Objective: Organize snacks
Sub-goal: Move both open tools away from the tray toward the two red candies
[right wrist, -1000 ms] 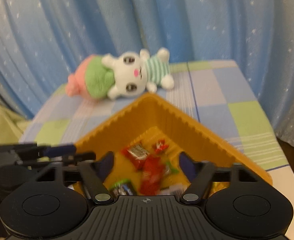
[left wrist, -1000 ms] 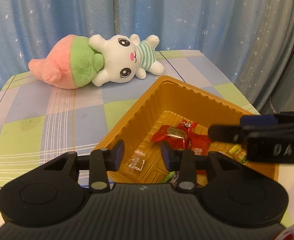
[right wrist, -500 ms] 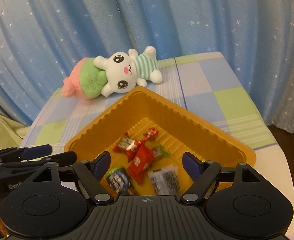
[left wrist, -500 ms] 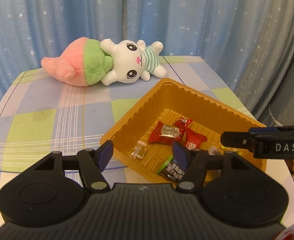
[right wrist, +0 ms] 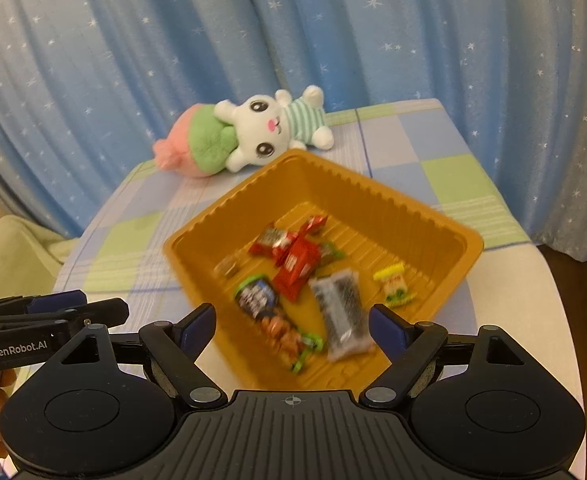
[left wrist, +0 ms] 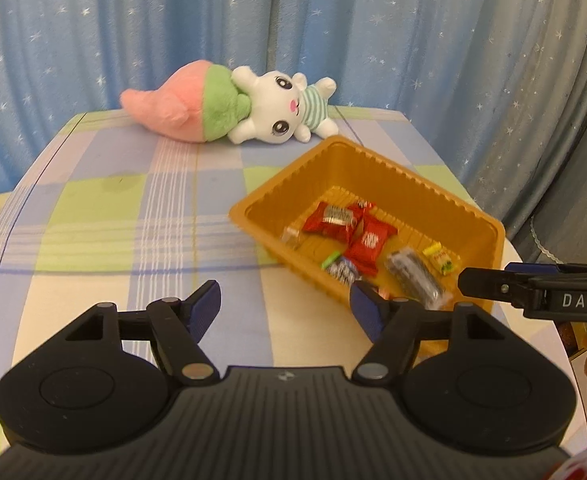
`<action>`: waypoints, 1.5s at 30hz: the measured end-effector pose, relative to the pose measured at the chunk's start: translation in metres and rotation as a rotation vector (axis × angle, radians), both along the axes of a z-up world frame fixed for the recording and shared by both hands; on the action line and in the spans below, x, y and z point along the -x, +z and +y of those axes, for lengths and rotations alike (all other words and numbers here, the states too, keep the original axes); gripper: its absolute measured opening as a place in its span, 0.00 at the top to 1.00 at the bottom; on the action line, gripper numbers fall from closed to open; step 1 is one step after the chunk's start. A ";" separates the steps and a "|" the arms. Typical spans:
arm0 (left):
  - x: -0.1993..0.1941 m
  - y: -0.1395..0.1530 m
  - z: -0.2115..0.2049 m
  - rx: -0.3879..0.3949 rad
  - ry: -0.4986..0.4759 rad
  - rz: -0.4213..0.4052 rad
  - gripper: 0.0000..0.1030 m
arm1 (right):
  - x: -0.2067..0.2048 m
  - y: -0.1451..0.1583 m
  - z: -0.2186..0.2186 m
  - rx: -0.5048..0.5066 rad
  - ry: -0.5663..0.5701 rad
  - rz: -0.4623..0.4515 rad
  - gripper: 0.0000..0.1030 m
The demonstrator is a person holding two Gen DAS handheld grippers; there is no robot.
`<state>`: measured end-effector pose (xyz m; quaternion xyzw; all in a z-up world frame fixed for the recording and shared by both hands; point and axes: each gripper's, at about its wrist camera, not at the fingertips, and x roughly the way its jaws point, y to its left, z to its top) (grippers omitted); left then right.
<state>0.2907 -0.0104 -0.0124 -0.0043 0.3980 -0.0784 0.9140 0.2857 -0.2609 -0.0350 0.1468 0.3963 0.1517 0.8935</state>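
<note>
both grippers spreading, nothing between the pads

left gripper (left wrist: 285, 306) and right gripper (right wrist: 291, 326) hover empty at the near edge of the orange tray (right wrist: 373, 204); snack packets (right wrist: 293, 264) lie inside it, plush bunny (right wrist: 265, 132) just behind it.

Orange ridged tray (right wrist: 377, 204), red snack packets (right wrist: 295, 266), blue star-speckled curtain (left wrist: 173, 24), pastel blue-green-white checked tablecloth (left wrist: 105, 216), pink-green-white plush toy (left wrist: 233, 108) in a striped shirt
</note>
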 end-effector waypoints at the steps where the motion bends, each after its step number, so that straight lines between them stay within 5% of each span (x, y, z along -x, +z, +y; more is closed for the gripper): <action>1: 0.007 0.001 0.002 0.002 0.003 0.000 0.33 | 0.006 0.000 0.002 0.001 0.006 0.002 0.19; 25: 0.127 -0.011 0.041 0.008 0.089 0.071 0.33 | 0.103 -0.013 0.043 0.045 0.182 0.042 0.19; 45: 0.157 -0.026 0.084 0.001 0.180 0.125 0.33 | 0.116 -0.031 0.095 0.076 0.304 0.102 0.19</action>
